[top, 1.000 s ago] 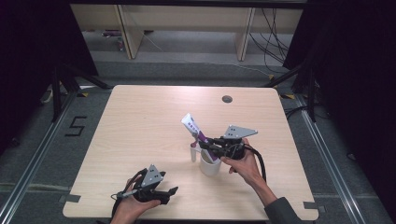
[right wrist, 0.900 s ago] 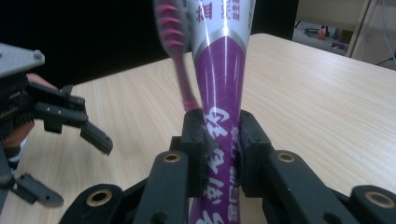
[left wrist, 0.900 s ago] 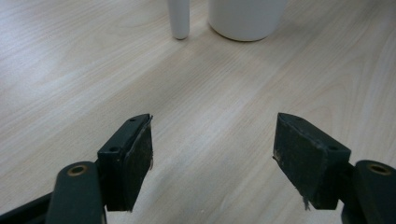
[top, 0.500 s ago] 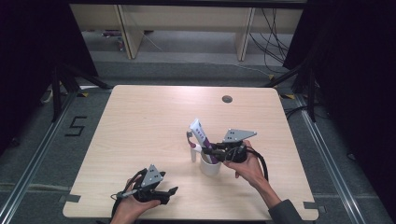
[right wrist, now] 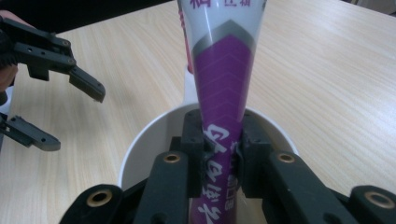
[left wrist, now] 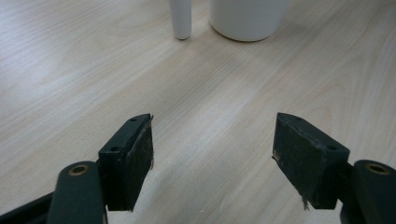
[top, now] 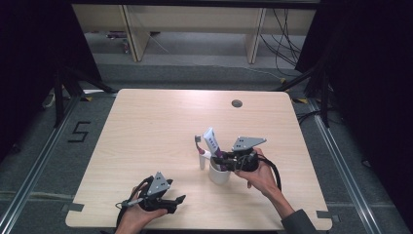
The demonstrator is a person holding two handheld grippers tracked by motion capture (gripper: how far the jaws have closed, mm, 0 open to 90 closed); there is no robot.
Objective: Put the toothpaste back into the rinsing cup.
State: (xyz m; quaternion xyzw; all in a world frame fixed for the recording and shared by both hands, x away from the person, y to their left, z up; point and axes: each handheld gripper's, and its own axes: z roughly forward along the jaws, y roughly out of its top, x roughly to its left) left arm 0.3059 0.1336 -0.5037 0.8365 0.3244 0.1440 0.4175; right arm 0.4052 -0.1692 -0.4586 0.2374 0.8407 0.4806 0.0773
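A white cup (top: pixel 219 175) stands on the table right of the middle. My right gripper (top: pixel 228 160) is shut on the lower end of a purple and white toothpaste tube (top: pixel 212 142), holding it upright with its bottom inside the cup. In the right gripper view the pads (right wrist: pixel 243 154) pinch the tube (right wrist: pixel 224 88) just above the cup's rim (right wrist: pixel 140 140). A white-handled toothbrush (top: pixel 200 153) stands upright against the cup's left side. My left gripper (top: pixel 173 201) rests open near the front edge, its jaws empty (left wrist: pixel 212 140), facing the cup (left wrist: pixel 247 18) and the handle (left wrist: pixel 181 18).
The light wooden table (top: pixel 146 126) has a round cable hole (top: pixel 237 103) near its far edge. Dark floor and shelving lie beyond. The left gripper (right wrist: pixel 60 93) appears to the left in the right gripper view.
The toothpaste tube has swung from leaning left to nearly upright and has come down toward the cup with the right gripper. The left gripper has stayed still.
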